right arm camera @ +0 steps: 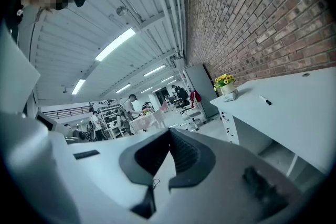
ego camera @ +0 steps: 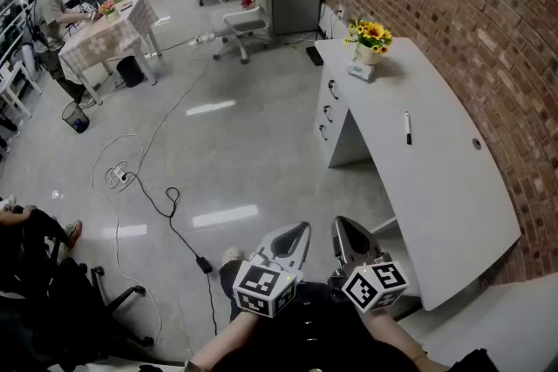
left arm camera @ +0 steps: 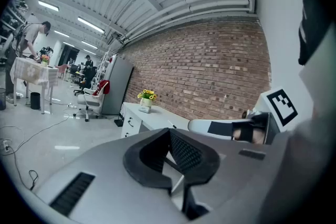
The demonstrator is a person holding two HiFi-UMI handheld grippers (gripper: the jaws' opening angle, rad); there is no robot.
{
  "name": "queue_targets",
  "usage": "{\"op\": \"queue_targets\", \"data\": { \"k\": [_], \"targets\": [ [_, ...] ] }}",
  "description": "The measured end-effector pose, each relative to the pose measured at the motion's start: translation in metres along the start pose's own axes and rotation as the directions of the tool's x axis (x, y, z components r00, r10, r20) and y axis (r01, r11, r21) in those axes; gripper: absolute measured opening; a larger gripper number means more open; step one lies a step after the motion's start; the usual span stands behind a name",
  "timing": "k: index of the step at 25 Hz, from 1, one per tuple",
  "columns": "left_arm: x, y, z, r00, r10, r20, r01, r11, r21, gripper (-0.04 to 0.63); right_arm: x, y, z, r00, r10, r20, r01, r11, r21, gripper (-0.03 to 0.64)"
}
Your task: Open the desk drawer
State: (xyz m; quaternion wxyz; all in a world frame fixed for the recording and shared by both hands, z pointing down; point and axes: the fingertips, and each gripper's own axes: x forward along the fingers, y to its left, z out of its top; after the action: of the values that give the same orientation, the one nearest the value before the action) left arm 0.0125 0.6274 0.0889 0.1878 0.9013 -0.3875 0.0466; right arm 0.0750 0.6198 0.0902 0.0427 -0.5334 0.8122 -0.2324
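Note:
The white desk [ego camera: 440, 179] runs along the brick wall. Its drawer stack [ego camera: 329, 111] with three dark handles sits at the far end, all three drawers pushed in. Both grippers hover low at the near end of the desk, far from the drawers. My left gripper [ego camera: 296, 233] is shut with nothing in it, its jaws meeting at the tip [left arm camera: 169, 131]. My right gripper [ego camera: 344, 229] beside it is likewise shut and holds nothing [right arm camera: 169, 131]. The drawer stack shows small in the left gripper view [left arm camera: 130, 124] and in the right gripper view [right arm camera: 226, 119].
A pot of yellow flowers [ego camera: 369, 39] and a black pen [ego camera: 407, 127] lie on the desk top. Cables [ego camera: 166, 205] trail across the floor at the left. An office chair [ego camera: 247, 13], a cloth-covered table [ego camera: 109, 35] and a person [ego camera: 54, 17] are far behind.

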Motion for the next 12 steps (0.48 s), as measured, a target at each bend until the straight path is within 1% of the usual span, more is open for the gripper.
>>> {"op": "queue_targets", "data": {
  "k": [6, 12],
  "targets": [
    [0.003, -0.006, -0.005, 1.000, 0.010, -0.014, -0.010, 1.000, -0.001, 0.008, -0.003, -0.005, -0.002, 1.000, -0.001, -0.010, 0.001, 1.000, 0.007, 0.012],
    [-0.002, -0.013, -0.013, 0.999, 0.018, -0.045, -0.018, 1.000, -0.002, 0.008, -0.007, -0.001, -0.011, 1.000, 0.002, -0.018, -0.001, 0.999, 0.054, 0.012]
  ]
}}
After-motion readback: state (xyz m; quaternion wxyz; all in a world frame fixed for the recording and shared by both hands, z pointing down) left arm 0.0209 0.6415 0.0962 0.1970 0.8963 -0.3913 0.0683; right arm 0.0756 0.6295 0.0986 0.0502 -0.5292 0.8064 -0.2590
